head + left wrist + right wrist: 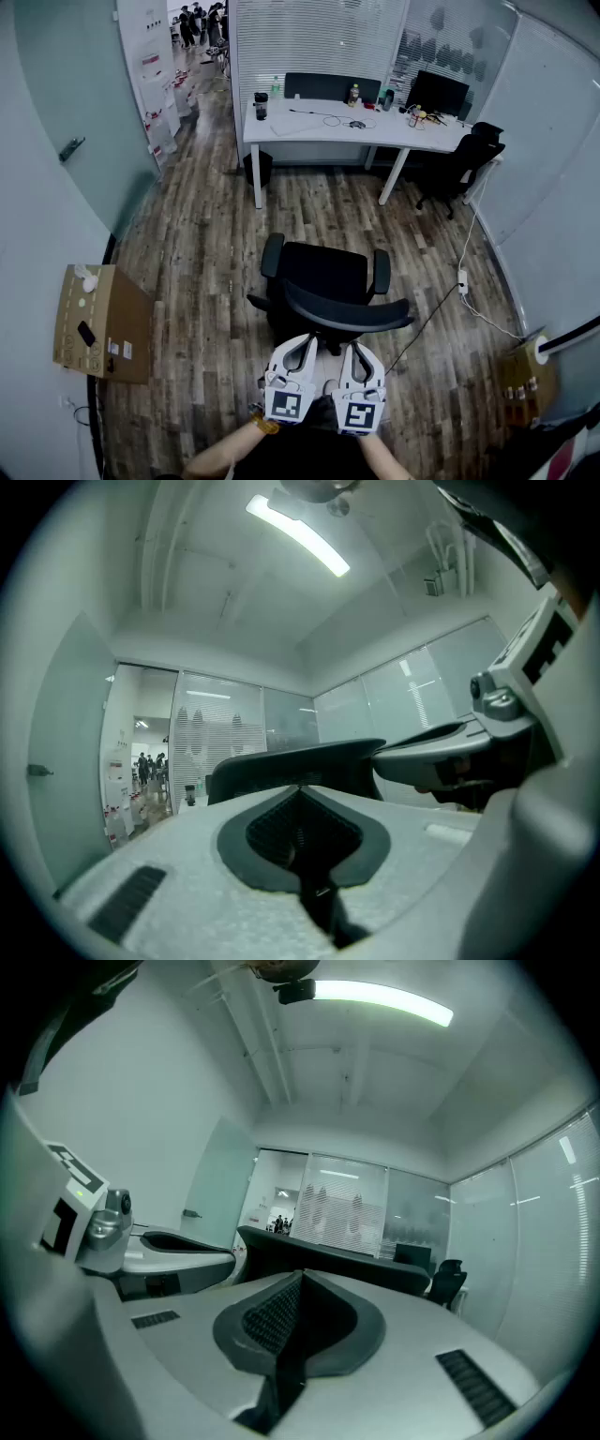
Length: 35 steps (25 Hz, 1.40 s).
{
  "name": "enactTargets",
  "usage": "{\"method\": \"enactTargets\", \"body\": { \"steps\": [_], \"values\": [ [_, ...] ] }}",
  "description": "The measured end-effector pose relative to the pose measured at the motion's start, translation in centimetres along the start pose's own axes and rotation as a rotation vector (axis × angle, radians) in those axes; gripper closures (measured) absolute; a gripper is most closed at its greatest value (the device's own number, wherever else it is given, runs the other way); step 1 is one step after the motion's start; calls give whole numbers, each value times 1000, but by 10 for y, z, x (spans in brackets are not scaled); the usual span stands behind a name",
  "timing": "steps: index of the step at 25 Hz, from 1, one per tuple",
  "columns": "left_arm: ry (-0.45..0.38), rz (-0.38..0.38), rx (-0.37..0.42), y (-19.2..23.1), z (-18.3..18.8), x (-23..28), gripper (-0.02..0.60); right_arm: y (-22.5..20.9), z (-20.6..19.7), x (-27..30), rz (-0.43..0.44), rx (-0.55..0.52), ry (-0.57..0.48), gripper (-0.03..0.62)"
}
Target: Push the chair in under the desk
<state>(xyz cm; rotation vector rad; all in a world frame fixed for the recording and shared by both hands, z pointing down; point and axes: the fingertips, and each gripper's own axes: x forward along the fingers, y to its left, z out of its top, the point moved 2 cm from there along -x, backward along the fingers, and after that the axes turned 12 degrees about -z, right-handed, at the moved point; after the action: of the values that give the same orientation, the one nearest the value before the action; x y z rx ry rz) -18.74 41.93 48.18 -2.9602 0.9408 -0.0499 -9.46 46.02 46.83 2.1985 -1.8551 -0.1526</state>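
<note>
The chair point(323, 277) is a black office swivel chair with a wide padded seat, a short padded armrest on each side and a thin, curved backrest whose top edge shows as a dark bow. It stands out on the wood-plank floor point(197, 281), well apart from the white bench point(309, 129), between that bench and me. Its back is turned to me and its seat faces away toward the bench, angled a touch to my right. The bowed back runs across from my left to my right, its right end a little nearer me, and the two armrests lie along the line from me to the bench. I hold my left gripper point(306, 339) and my right gripper point(352, 346) side by side, just behind the middle of that top edge; I cannot tell whether either tip touches it. In the left gripper view the jaws of the left gripper point(300, 789) are pressed together at the tips with nothing between them, and the dark backrest point(291, 764) sits just beyond. The right gripper point(300, 1277) is likewise closed and empty, with the backrest point(356, 1265) stretching across just past its tip.
</note>
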Motion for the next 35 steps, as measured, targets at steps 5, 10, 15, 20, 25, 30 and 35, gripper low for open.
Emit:
{"method": "enactTargets", "body": {
  "steps": [5, 10, 15, 20, 25, 30, 35],
  "values": [
    [-13, -4, 23, 13, 1, 8, 573, 0, 5, 19, 27, 71, -38, 557],
    [3, -47, 17, 11, -7, 22, 540, -6, -11, 28, 71, 88, 4, 519],
    [23, -103, 1, 9, -15, 28, 506, -2, -18, 35, 144, 118, 38, 468],
    [23, -207, 9, -3, -21, 40, 478, 0, -25, 44, 197, 152, 42, 447],
    [40, -282, -1, -6, -27, 50, 450, 6, -32, 52, 269, 170, 81, 441],
    [36, -324, -29, -3, -31, 54, 440, 3, -34, 57, 338, 222, 94, 419],
    [23, -368, -99, -6, -31, 59, 454, 0, -36, 60, 403, 277, 104, 410]
  ]
}}
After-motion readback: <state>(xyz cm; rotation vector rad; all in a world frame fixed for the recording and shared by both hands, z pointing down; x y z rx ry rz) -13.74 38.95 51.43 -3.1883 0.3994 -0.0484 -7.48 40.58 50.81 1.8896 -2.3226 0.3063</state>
